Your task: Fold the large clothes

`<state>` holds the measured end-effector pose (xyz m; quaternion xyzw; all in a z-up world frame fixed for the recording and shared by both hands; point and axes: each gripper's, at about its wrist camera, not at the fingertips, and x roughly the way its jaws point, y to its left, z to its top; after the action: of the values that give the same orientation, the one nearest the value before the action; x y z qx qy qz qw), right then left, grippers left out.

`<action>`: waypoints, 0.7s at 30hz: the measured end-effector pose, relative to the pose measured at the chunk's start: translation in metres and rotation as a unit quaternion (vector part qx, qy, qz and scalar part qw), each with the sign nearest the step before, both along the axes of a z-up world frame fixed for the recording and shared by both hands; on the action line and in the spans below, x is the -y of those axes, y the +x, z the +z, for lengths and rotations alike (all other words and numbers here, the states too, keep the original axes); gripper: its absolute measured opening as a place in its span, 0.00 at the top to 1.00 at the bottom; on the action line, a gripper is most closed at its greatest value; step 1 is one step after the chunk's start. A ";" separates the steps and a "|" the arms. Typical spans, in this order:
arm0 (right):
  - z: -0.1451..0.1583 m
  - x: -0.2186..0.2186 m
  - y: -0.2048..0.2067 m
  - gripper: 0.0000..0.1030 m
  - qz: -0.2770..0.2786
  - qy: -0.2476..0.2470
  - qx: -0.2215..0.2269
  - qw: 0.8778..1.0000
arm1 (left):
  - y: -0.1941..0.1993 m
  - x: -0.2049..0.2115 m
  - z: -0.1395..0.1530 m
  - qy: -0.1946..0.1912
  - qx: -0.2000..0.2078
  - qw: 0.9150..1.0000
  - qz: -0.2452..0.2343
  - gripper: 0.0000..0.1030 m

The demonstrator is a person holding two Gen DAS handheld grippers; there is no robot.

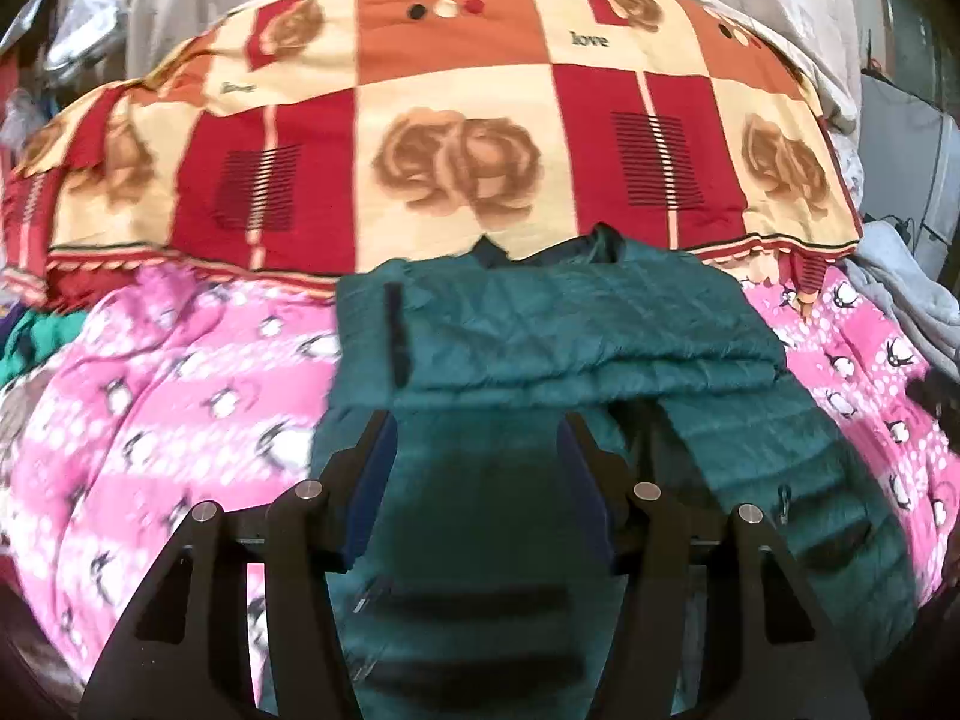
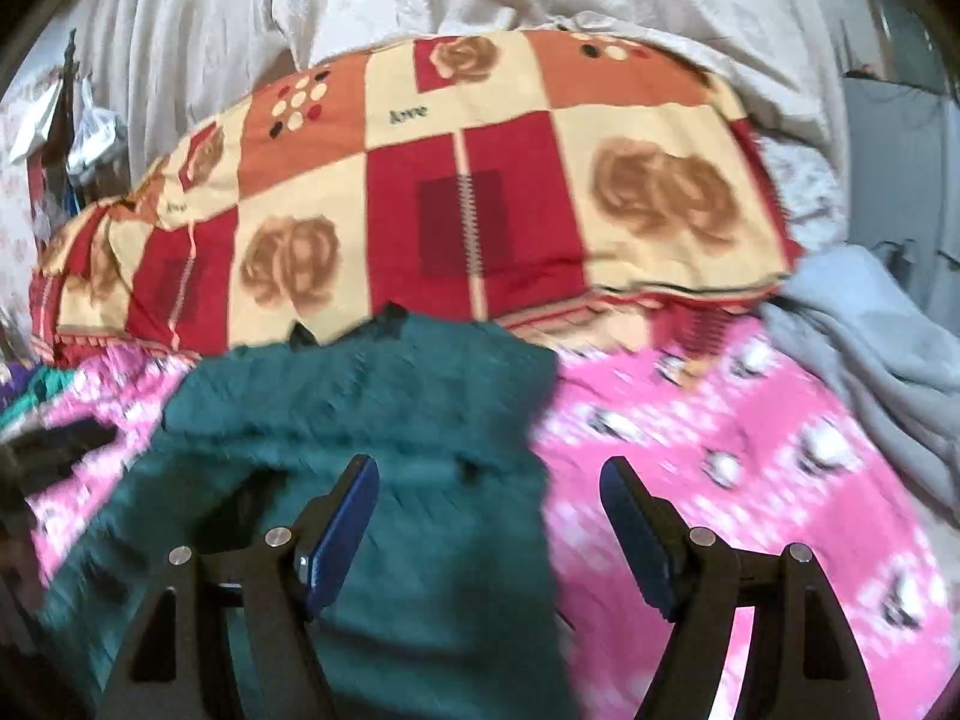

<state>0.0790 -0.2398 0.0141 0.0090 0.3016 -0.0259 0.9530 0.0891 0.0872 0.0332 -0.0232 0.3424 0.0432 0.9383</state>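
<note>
Both grippers, left gripper [image 1: 477, 426] and right gripper [image 2: 489, 471], hang with jaws apart and empty above the folded teal quilted jacket [image 1: 558, 324], which lies mid-frame on the pink penguin-print blanket [image 1: 180, 372].

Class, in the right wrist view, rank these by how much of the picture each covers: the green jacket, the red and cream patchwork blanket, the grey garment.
1. Red and cream patchwork blanket and green jacket: too alike to rank, and the jacket lies nearer the camera.
2. Grey garment: clearly smallest, partly cut off at the edge.
</note>
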 end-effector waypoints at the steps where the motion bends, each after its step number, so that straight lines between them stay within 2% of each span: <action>1: -0.004 0.004 -0.008 0.28 0.000 0.001 -0.006 1.000 | -0.006 -0.001 0.000 0.001 -0.001 1.000 0.003 0.46; 7: -0.016 0.017 -0.057 0.28 -0.012 0.008 -0.017 1.000 | -0.042 -0.007 0.006 0.008 0.003 1.000 0.012 0.46; 10: -0.004 0.016 -0.074 0.28 -0.018 -0.007 -0.006 1.000 | -0.052 -0.008 0.011 0.004 0.006 1.000 0.015 0.46; 13: 0.003 0.013 -0.094 0.28 0.002 -0.033 0.022 0.999 | -0.057 -0.006 0.017 0.008 0.013 1.000 0.016 0.46; 15: -0.014 0.022 -0.105 0.28 0.003 -0.023 0.019 1.000 | -0.057 -0.004 0.019 0.013 0.013 1.000 0.015 0.46; 17: -0.027 0.037 -0.108 0.28 -0.025 0.010 -0.005 1.000 | -0.057 -0.002 0.019 0.021 0.012 1.000 0.014 0.46; 21: -0.026 0.050 -0.115 0.28 -0.046 0.029 0.012 0.998 | -0.060 0.000 0.020 0.024 0.009 1.000 0.017 0.46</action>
<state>-0.0360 -0.2901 -0.0114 0.0509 0.2904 -0.0612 0.9536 0.0295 0.0868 0.0534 -0.0068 0.3321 0.0671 0.9408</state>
